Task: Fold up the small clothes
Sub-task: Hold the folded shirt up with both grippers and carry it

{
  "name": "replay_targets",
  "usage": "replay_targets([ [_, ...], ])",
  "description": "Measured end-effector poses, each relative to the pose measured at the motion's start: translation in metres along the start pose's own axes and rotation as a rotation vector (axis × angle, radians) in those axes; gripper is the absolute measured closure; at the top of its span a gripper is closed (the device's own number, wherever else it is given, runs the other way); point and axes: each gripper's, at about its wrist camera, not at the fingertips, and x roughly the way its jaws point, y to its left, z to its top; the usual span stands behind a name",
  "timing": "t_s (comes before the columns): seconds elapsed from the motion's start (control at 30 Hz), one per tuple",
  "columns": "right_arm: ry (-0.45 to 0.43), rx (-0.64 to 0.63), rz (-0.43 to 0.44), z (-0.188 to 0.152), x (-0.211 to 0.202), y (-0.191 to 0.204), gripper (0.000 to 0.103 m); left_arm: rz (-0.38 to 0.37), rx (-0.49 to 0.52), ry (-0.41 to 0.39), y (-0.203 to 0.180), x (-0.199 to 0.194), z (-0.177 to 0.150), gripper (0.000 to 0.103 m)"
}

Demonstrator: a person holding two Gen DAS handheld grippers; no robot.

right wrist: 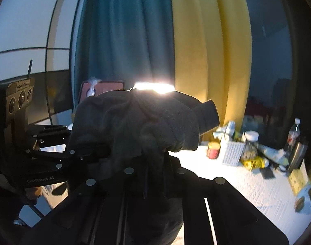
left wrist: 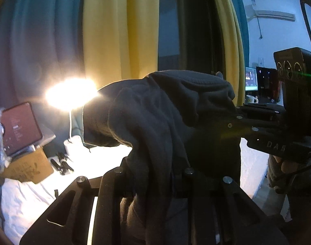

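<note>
A dark grey knitted garment (left wrist: 155,112) hangs bunched in the air above the white-covered table (left wrist: 22,200). My left gripper (left wrist: 155,175) is shut on its lower folds, at the bottom of the left wrist view. From the right, my right gripper (left wrist: 235,118) pinches another part of the cloth. In the right wrist view the garment (right wrist: 135,122) drapes over my right gripper (right wrist: 153,163), shut on it, while my left gripper (right wrist: 94,153) grips it from the left. Cloth hides the fingertips of both.
A bright lamp (left wrist: 71,94) glares behind the garment. A tablet (left wrist: 16,130) rests on a cardboard box (left wrist: 30,167) at the left. Jars and bottles (right wrist: 251,143) and a red can (right wrist: 213,150) crowd the table's far right. Blue and yellow curtains (right wrist: 196,51) hang behind.
</note>
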Motion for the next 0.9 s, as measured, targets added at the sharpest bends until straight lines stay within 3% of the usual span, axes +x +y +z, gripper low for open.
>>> replay_targets([
  [0.43,-0.117,-0.092,0.035,0.043,-0.019,0.026,0.092,0.092,0.026,-0.108,0.02,-0.034,0.019,0.083],
  [0.9,-0.161,-0.167,0.164,0.061,-0.007,0.081,0.093,0.224,-0.021,-0.149,0.06,-0.084,-0.003,0.083],
])
